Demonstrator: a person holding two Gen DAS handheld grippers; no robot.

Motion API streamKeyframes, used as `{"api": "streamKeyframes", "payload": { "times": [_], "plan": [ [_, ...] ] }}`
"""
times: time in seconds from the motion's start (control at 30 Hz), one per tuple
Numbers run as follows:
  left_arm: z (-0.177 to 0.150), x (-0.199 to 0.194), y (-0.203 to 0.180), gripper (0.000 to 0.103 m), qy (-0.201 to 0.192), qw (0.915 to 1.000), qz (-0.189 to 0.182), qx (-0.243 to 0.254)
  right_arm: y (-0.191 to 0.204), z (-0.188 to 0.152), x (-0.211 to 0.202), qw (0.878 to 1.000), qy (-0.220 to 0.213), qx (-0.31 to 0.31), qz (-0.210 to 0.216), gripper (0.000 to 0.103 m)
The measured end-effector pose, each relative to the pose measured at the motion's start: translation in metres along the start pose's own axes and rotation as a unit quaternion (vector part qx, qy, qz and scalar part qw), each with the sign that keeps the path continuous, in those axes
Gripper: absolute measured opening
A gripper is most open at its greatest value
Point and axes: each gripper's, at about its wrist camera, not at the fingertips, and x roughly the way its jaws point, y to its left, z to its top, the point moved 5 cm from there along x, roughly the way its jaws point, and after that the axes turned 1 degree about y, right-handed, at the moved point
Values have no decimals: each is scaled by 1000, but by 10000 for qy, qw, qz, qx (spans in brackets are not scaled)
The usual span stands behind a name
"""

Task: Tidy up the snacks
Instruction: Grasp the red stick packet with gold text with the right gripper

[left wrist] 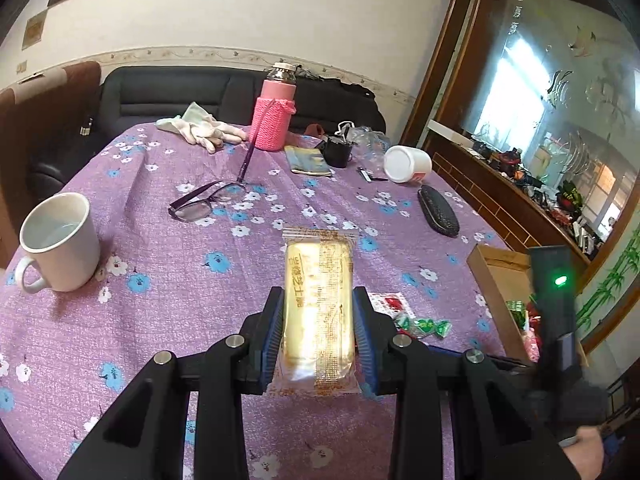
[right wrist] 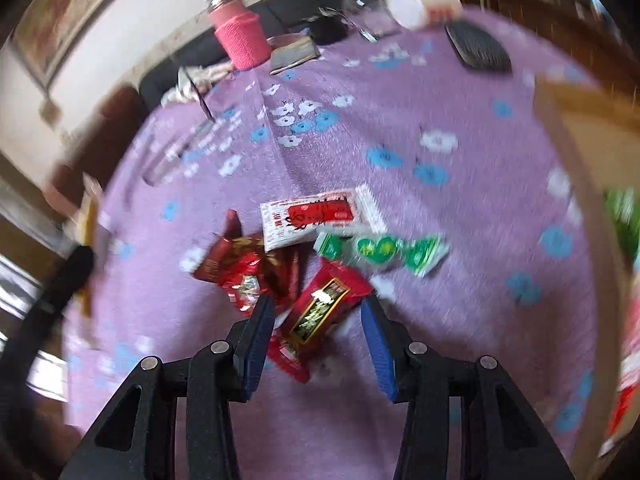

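My left gripper (left wrist: 318,300) is shut on a yellow cake in a clear wrapper (left wrist: 318,308) and holds it above the purple flowered tablecloth (left wrist: 180,300). My right gripper (right wrist: 318,308) is open above a pile of snack packets: a red packet with a gold label (right wrist: 320,312) between the fingers, a dark red packet (right wrist: 244,268), a red and white sachet (right wrist: 320,218) and a green and white packet (right wrist: 380,250). A cardboard box (left wrist: 500,280) with snacks in it stands at the right; it also shows in the right wrist view (right wrist: 580,152). The right wrist view is blurred.
On the table are a white mug (left wrist: 60,240), glasses (left wrist: 204,200), white gloves (left wrist: 200,128), a pink bottle (left wrist: 274,116), a small booklet (left wrist: 308,160), a tipped white cup (left wrist: 406,164) and a black case (left wrist: 438,210). A dark sofa (left wrist: 180,92) stands behind.
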Motion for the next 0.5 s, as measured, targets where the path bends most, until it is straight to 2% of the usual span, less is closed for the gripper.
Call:
{"api": "streamKeyframes", "payload": {
  "times": [0.07,0.13,0.2,0.3,0.4,0.5],
  "plan": [
    [0,0,-1,33,-1,10000,-20,20,2,0,0,9996,-35,-251,-99,47],
    [0,1,-2,33,13,10000,-16,20,7,-2,1,9971,3,-726,-233,22],
    [-2,3,-2,33,62,10000,-22,10,5,-5,0,9938,19,-1077,-261,21],
    [-4,9,-3,33,172,9998,-115,-69,-5,-6,-6,9926,-41,-1195,-204,20],
    [-6,15,-8,32,238,9996,-132,1,-11,-7,-12,9931,-250,-1143,105,20],
    [-8,19,-15,32,241,9995,-172,133,-21,-6,-19,9884,-822,-826,971,21]
  ]
}}
